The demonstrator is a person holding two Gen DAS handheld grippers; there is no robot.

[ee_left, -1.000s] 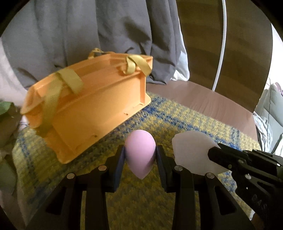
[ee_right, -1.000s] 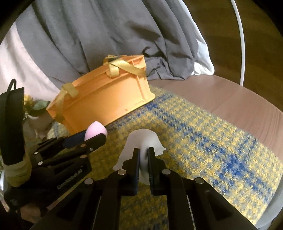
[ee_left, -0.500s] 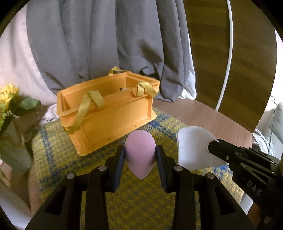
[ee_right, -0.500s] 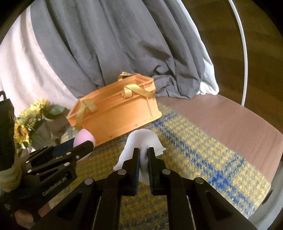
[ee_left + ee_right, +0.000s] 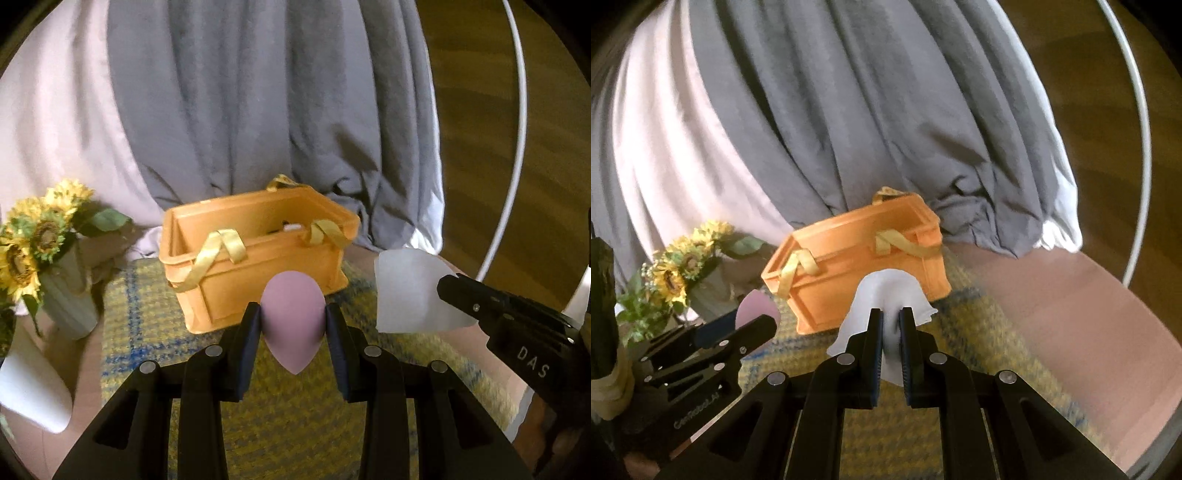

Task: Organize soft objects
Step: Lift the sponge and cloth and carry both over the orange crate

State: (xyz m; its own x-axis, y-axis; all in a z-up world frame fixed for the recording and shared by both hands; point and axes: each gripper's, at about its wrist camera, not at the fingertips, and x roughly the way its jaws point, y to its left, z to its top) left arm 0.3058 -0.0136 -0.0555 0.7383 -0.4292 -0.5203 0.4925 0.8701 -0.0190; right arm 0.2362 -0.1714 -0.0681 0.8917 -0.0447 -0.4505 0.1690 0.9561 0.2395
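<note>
Above the yellow mat (image 5: 155,325), each gripper clamps something: left gripper (image 5: 293,325) a pink sponge (image 5: 293,310), right gripper (image 5: 891,332) a white pad (image 5: 886,291).

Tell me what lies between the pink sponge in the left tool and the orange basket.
Nothing stands between them. In the left wrist view the pink sponge overlaps the orange basket, with only the yellow-and-blue mat below.

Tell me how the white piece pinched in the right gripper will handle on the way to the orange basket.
The white piece is probably thin and floppy: it bulges and flares out either side of the right gripper, whose jaws stand nearly together on it. It looks light, holding its shape above the mat. Released over the orange basket, it may drift rather than drop straight.
</note>
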